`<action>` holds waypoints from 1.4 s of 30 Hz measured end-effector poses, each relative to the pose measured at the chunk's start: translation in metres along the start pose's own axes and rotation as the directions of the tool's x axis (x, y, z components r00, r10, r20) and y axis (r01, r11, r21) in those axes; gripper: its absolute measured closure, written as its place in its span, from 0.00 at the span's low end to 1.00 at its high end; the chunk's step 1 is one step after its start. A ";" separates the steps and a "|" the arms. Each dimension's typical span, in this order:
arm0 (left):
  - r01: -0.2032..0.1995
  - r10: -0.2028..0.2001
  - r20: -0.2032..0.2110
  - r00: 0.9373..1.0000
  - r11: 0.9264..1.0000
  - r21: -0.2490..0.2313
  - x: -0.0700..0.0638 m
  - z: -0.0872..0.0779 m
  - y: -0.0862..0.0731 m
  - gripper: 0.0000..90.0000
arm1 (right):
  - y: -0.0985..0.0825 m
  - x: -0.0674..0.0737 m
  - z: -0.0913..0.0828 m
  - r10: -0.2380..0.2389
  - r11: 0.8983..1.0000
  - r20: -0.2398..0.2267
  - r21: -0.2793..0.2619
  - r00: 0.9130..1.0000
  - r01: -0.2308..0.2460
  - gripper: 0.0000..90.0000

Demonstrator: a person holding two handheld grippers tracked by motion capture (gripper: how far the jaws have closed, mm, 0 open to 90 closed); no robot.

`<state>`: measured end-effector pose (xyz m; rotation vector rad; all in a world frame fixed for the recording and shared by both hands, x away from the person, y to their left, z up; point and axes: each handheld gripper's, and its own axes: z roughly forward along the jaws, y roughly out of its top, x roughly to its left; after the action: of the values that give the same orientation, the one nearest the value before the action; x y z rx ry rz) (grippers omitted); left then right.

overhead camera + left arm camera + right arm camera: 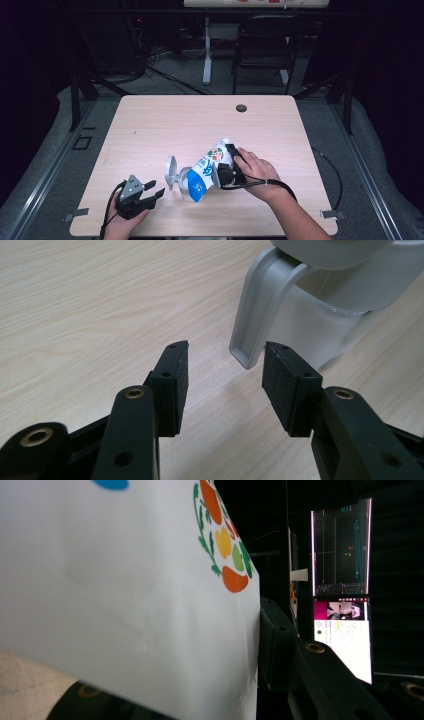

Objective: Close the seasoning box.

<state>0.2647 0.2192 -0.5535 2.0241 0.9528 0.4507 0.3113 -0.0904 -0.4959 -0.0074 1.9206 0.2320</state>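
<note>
Flanking pitcher (pixel 181 181): carton (pixel 210 167), open gripper (pixel 153 190)

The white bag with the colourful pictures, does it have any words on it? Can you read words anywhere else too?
No text can be read here.
Bag: blue characters and a fruit-like emblem, too small and blurred to read; in the right gripper view just the emblem, no words.
Screen: lines of text, too small to read.
Grey container: no writing seen.
</note>
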 end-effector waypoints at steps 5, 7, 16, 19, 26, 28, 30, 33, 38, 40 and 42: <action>0.003 -0.003 0.000 1.000 1.000 -0.002 0.000 0.000 0.000 0.60 | -0.001 0.003 0.000 0.023 1.000 -0.013 0.000 1.000 -0.023 0.78; 0.002 -0.002 0.003 1.000 1.000 -0.004 0.000 0.000 0.000 0.60 | -0.001 0.003 0.000 0.044 0.999 -0.022 0.004 0.999 -0.044 0.78; -0.003 0.003 0.002 1.000 1.000 -0.001 0.000 0.000 0.000 0.60 | -0.005 0.007 0.000 0.116 0.993 -0.058 0.012 0.992 -0.115 0.78; -0.004 0.004 0.002 1.000 1.000 -0.001 0.000 0.000 0.000 0.60 | -0.005 0.008 0.000 0.135 0.991 -0.069 0.014 0.988 -0.134 0.78; -0.005 0.005 0.002 1.000 1.000 -0.001 0.000 0.000 0.000 0.60 | -0.005 0.011 0.001 0.169 0.986 -0.096 0.023 0.981 -0.168 0.79; 0.003 -0.003 0.000 1.000 1.000 -0.001 0.000 0.000 0.000 0.60 | -0.005 0.012 0.001 0.200 0.980 -0.103 0.022 0.974 -0.198 0.79; 0.003 -0.003 0.000 1.000 1.000 0.000 -0.001 0.000 0.000 0.60 | -0.005 0.013 0.000 0.229 0.973 -0.116 0.024 0.966 -0.228 0.79; 0.001 -0.001 0.002 1.000 1.000 -0.003 -0.001 0.001 0.000 0.60 | -0.006 0.016 0.000 0.260 0.966 -0.135 0.023 0.956 -0.259 0.79; 0.000 0.000 0.001 1.000 1.000 -0.004 -0.001 0.001 0.000 0.60 | -0.007 0.021 0.000 0.318 0.948 -0.163 0.037 0.934 -0.316 0.80; 0.002 -0.002 0.002 1.000 1.000 -0.004 -0.001 0.001 0.000 0.60 | -0.008 0.022 0.000 0.342 0.940 -0.174 0.048 0.924 -0.339 0.80; 0.003 -0.003 0.002 1.000 1.000 -0.003 -0.001 0.001 0.000 0.60 | -0.009 0.023 0.000 0.351 0.936 -0.180 0.053 0.919 -0.347 0.80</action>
<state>0.2643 0.2180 -0.5543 2.0196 0.9528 0.4484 0.3038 -0.0968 -0.5185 0.3415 2.1043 0.4656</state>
